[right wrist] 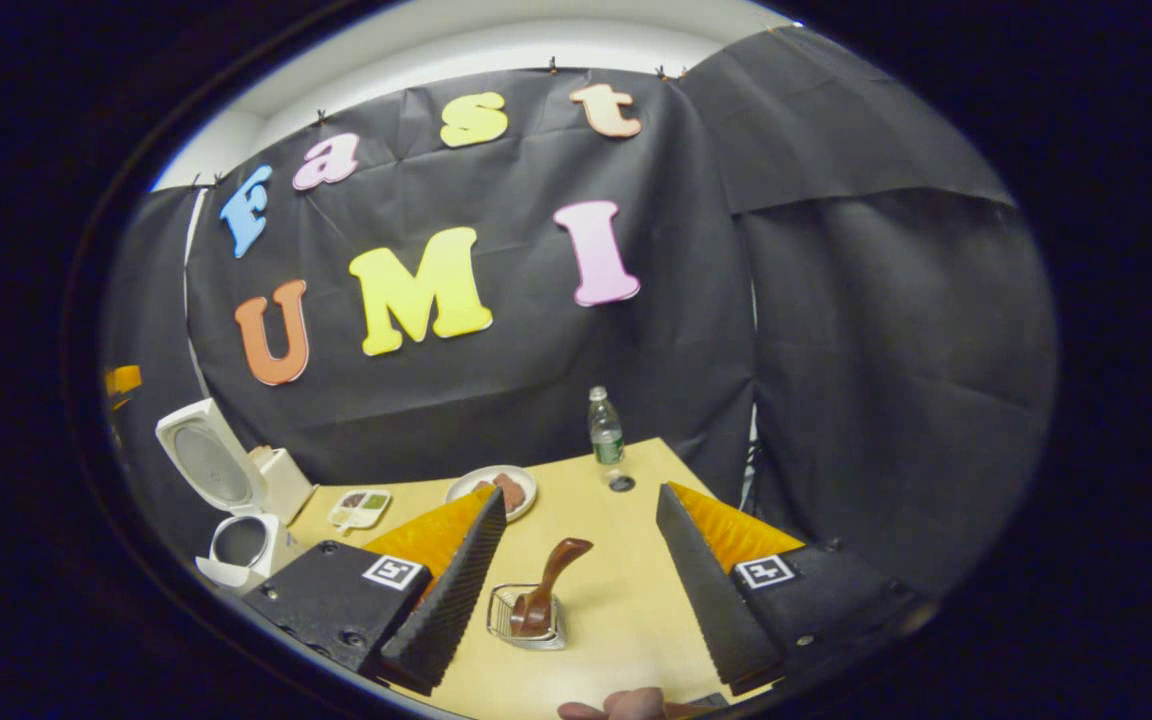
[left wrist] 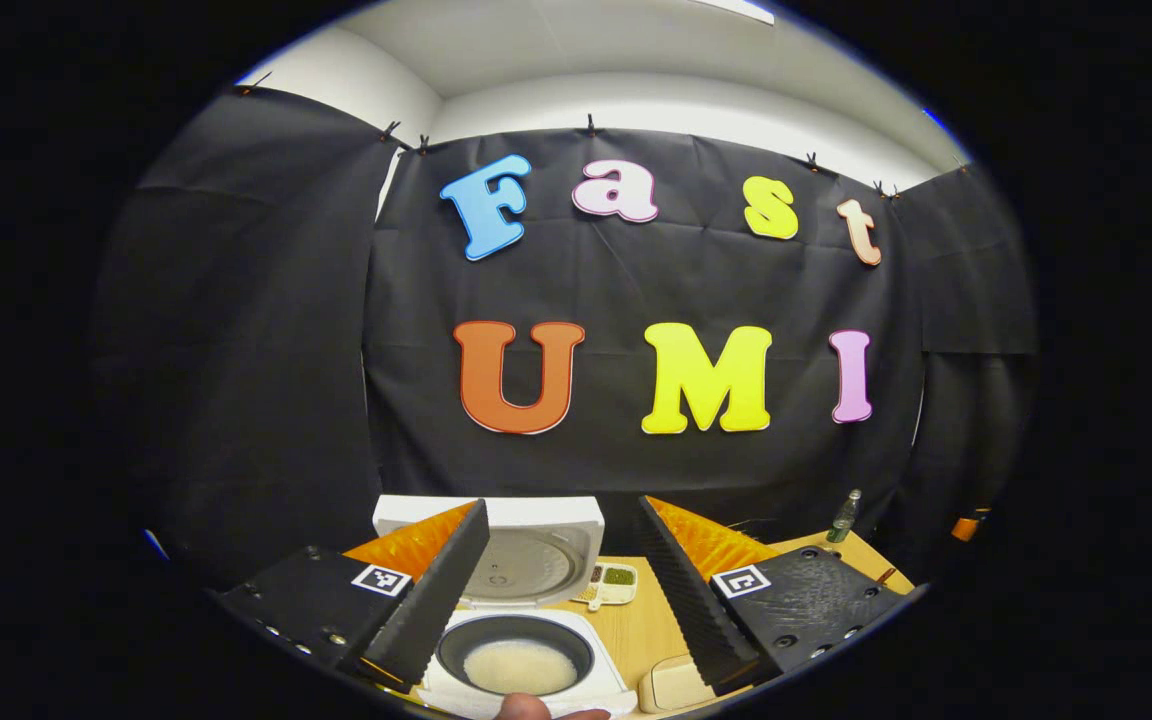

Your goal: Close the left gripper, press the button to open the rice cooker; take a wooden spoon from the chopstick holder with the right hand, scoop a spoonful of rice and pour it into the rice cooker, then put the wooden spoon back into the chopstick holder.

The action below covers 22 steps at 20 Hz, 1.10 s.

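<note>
Upright, wooden spoon [right wrist: 548, 585] leans right in chopstick holder [right wrist: 526, 620].

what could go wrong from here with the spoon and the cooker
1. The wooden spoon leans tilted in the small wire chopstick holder; the open right claw could tip the holder if it bumps it.
2. The rice cooker sits near the table edge with its lid up; a nudge may shift it.

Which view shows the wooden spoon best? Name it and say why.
The right gripper view: the wooden spoon stands in the chopstick holder, unobstructed between the open right gripper fingers. The left gripper view looks at the rice cooker instead.
</note>
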### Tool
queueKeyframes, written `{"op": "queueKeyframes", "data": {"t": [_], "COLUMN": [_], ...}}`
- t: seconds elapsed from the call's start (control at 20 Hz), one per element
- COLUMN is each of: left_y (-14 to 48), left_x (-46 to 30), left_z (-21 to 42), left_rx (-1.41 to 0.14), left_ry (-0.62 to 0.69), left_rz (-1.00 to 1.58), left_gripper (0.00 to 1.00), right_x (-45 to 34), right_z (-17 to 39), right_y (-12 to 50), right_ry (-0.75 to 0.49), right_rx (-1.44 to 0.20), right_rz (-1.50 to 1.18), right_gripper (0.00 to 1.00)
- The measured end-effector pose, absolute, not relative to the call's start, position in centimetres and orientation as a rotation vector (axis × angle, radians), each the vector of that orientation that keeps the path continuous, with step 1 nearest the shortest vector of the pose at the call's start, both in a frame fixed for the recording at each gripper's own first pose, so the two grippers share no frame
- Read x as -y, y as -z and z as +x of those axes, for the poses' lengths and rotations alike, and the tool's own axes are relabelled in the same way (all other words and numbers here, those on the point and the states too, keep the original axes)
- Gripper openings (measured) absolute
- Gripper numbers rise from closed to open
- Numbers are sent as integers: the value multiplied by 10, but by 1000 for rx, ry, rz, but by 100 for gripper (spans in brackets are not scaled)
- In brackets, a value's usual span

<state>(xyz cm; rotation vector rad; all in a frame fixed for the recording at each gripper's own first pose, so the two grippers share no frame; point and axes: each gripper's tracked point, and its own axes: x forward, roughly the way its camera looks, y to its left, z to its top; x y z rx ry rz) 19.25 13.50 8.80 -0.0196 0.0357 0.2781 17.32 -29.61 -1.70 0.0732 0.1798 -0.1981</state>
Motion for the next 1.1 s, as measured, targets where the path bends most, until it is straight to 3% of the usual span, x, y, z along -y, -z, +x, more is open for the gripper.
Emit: {"op": "queueKeyframes", "data": {"t": [0.65, 0.85, 1.1], "left_y": [-30, -4, 2], "left_x": [-241, -245, -233], "left_z": [313, 316, 307], "left_rx": [-229, -324, -363], "left_ry": [-361, -363, -349], "left_rz": [-4, -40, -94], "left_gripper": [94, 94, 97], "right_x": [323, 314, 289], "right_z": [23, 28, 59], "right_y": [49, 48, 42], "right_ry": [526, 519, 419], "right_rx": [-231, -223, -224], "right_rz": [108, 130, 100], "right_gripper": [100, 99, 100]}}
